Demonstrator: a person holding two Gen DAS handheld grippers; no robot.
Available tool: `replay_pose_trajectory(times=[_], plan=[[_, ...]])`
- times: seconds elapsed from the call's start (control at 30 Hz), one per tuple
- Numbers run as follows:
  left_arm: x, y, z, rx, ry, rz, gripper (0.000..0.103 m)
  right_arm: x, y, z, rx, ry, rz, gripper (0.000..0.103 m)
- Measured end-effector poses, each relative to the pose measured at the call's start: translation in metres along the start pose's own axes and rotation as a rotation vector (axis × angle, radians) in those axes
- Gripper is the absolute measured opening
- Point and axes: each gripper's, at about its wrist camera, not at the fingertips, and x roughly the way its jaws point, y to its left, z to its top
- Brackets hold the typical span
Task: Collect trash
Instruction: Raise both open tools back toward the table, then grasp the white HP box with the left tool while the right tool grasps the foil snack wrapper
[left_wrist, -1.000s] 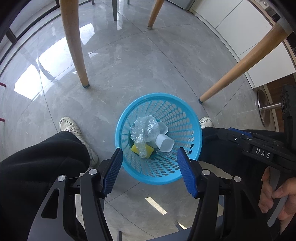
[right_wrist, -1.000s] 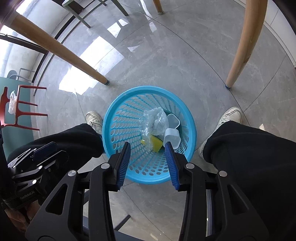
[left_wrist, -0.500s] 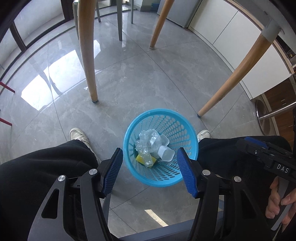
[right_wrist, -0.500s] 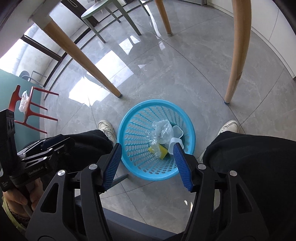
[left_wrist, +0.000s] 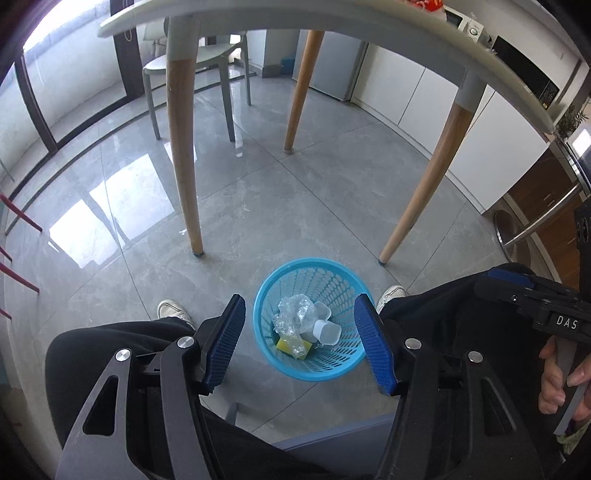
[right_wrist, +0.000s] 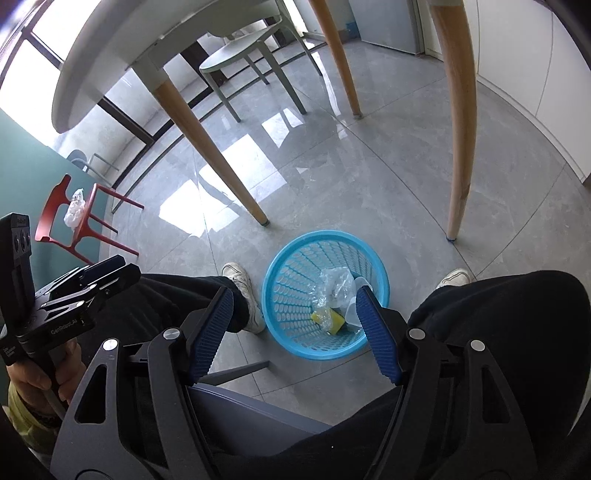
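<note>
Left tool (left_wrist: 299, 343): jaws wide apart, nothing between the blue pads, held high above the floor. Right tool (right_wrist: 295, 332): jaws likewise spread apart and holding nothing. Both look down on a blue perforated basket (left_wrist: 295, 365) standing on the grey tiled floor (left_wrist: 110, 229) between the seated person's two white shoes. Inside the basket lie crumpled clear plastic (left_wrist: 293, 314), a white cup (left_wrist: 327, 332) and a yellow sponge (left_wrist: 285, 345); the plastic rests on top of the sponge and touches the cup. Legible writing: the left view shows "DAS" on the body of the other tool, at the right edge; the right view shows "GenRobot.AI" on the body of the other tool, at the left edge. Only the left view shows the worktop's (left_wrist: 332, 26) upper edge with a red item on it, white cabinets and a microwave behind. Only the right view shows a red chair (right_wrist: 79, 221) with a white crumpled bag (right_wrist: 75, 205) on its seat, set against a green wall. Both views show wooden legs and a grey chair (right_wrist: 240, 59) beyond them.
</note>
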Motion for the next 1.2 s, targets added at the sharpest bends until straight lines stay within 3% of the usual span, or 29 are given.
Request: replay_pose_trajectory(times=[0.23,0.4,0.7,0.9,1.2], plan=[[-0.05,-0.003,0.012,0.031,-0.11,0.015,0.065,-0.054,0.027,0.011,-0.082,-0.098,0.011,0.072],[-0.085,-0.005,0.028,0.036,-0.204,0.029,0.076,-0.091,0.043,0.026,-0.134,-0.182,0.013,0.079],[-0.123,-0.003,0.084,0.032,-0.334,0.022,0.083,-0.138,0.038,0.087,-0.157,-0.308,-0.014,0.079],[-0.139,-0.015,0.114,0.049,-0.401,0.016,0.085,-0.141,0.028,0.124,-0.134,-0.321,-0.03,0.079],[-0.128,-0.02,0.156,0.063,-0.414,0.035,0.089,-0.128,0.016,0.16,-0.107,-0.32,-0.048,0.079]])
